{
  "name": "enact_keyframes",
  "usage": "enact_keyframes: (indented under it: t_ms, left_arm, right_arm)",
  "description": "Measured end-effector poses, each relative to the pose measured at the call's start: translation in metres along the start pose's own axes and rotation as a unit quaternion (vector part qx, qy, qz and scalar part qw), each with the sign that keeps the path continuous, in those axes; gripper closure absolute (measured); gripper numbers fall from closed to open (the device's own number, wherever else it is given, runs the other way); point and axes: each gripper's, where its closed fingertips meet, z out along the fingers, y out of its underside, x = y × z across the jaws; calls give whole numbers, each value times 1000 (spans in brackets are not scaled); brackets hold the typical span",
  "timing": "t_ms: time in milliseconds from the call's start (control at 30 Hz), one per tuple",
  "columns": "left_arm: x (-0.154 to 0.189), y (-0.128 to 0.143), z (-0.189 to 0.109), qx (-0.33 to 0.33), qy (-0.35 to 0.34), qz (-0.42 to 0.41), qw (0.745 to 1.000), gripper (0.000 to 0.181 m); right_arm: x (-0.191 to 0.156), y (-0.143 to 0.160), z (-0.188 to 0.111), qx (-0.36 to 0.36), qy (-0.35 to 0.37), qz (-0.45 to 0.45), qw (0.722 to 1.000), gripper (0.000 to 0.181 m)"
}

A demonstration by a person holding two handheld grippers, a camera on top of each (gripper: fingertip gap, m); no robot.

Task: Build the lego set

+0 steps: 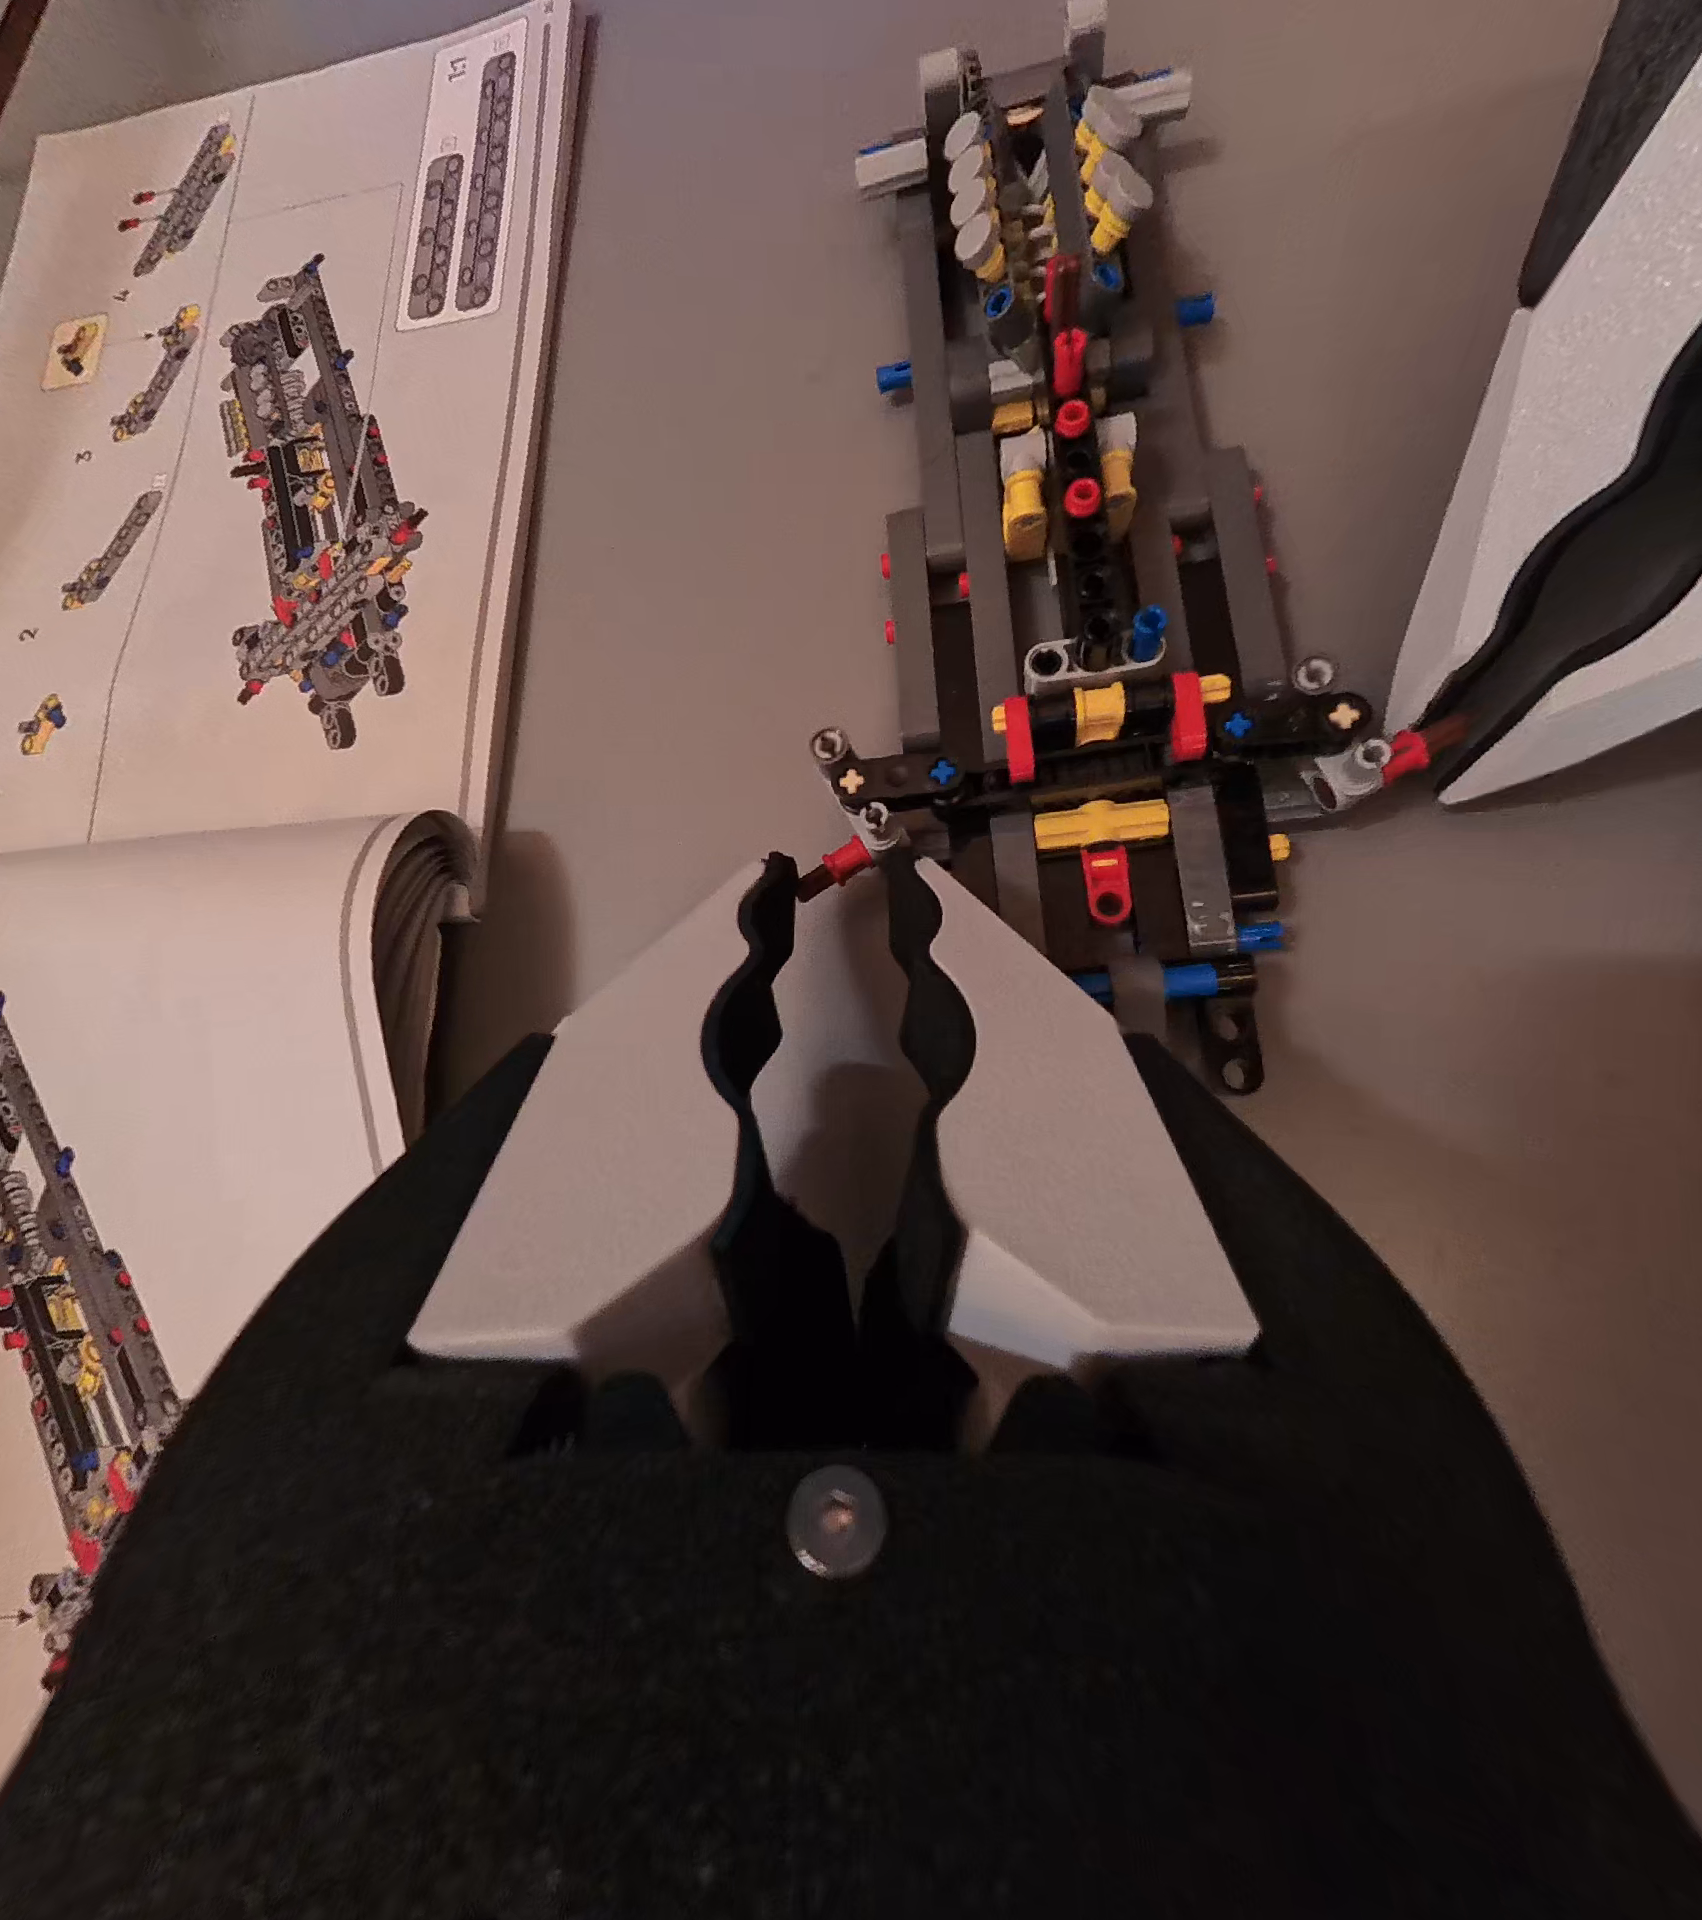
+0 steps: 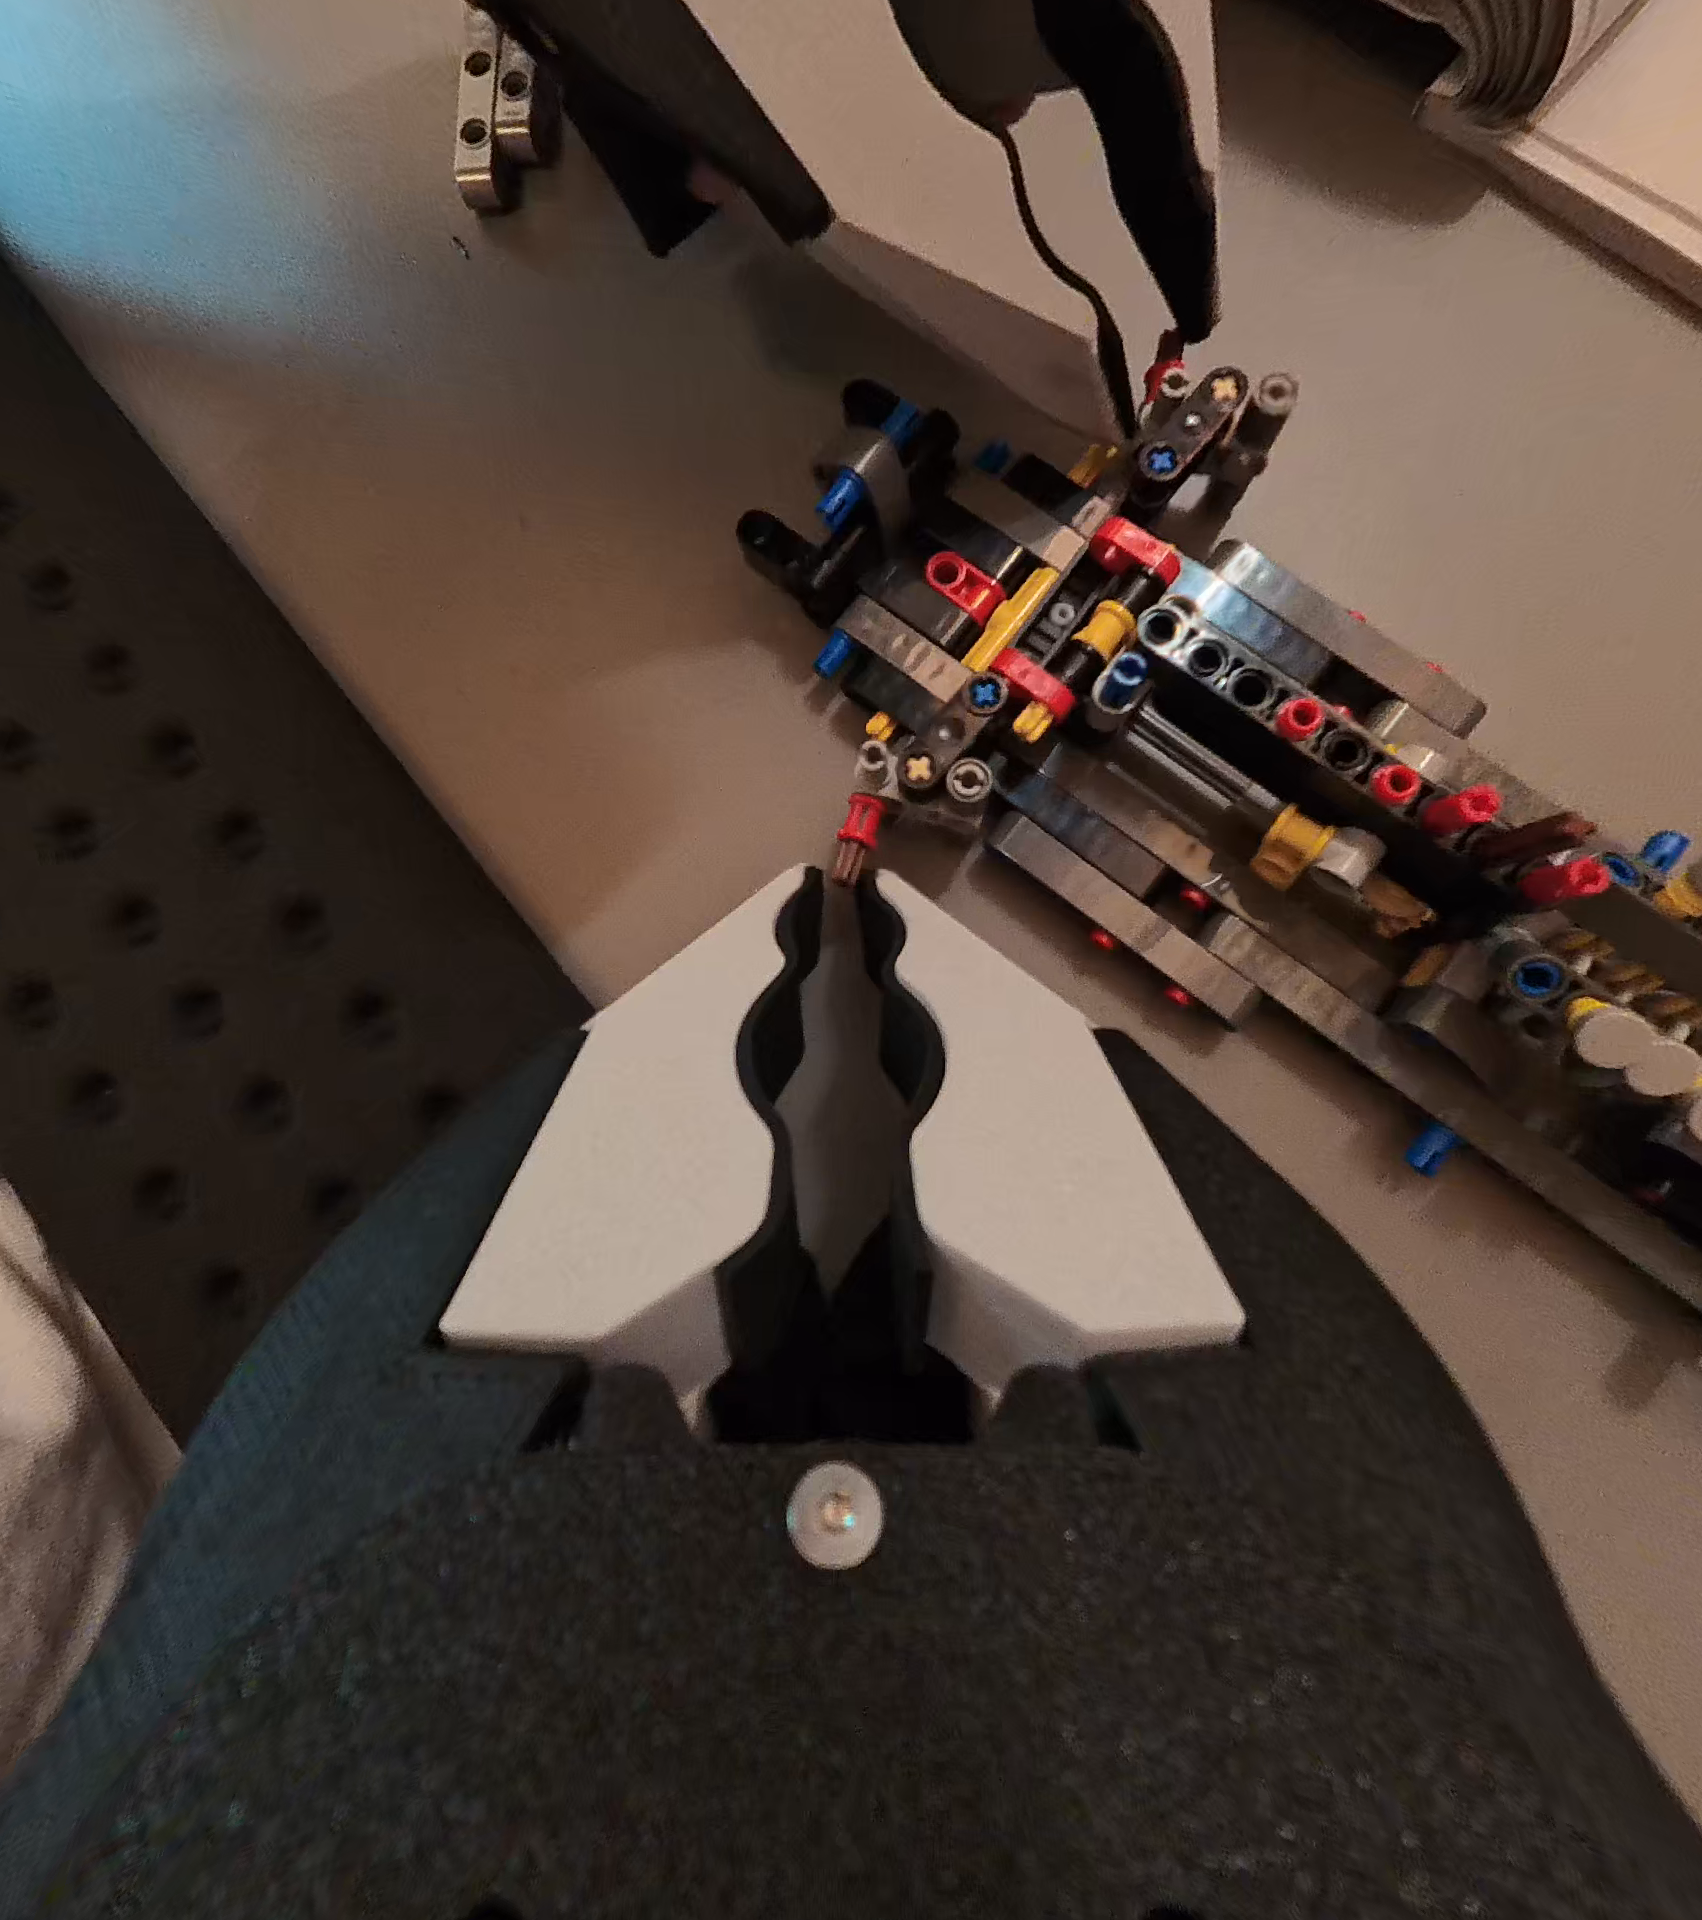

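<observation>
The lego chassis is laid flat on the grey desk, to the right of the open instruction booklet as seen in the left wrist view. A cross-member with an axle stub at each end is located at the near end of the chassis.

The left hand-held gripper is positioned at the left axle stub. Its fingers are only slightly parted, and the brown tip of the stub is seated between the black pads. In the right wrist view the same pinch is seen farther off, at the far side of the cross-member.

The right hand-held gripper is positioned at the right axle stub. Its fingers are drawn nearly together, and the brown tip is gripped between the fingertips.

Two loose grey beams are seen on the desk near the top edge of the right wrist view. A perforated dark panel is located beside the desk.
</observation>
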Motion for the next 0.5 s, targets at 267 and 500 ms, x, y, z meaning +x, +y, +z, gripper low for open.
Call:
enact_keyframes:
  t_ms: [267, 500]
  left_arm:
    - [23, 8, -32, 35, 84, -109, 990, 157]
    - [46, 7, -33, 46, 107, -47, 992, 111]
  right_arm:
    - [6, -9, -13, 57, -18, 43, 997, 154]
    - [8, -21, -11, 77, 20, -15, 997, 146]
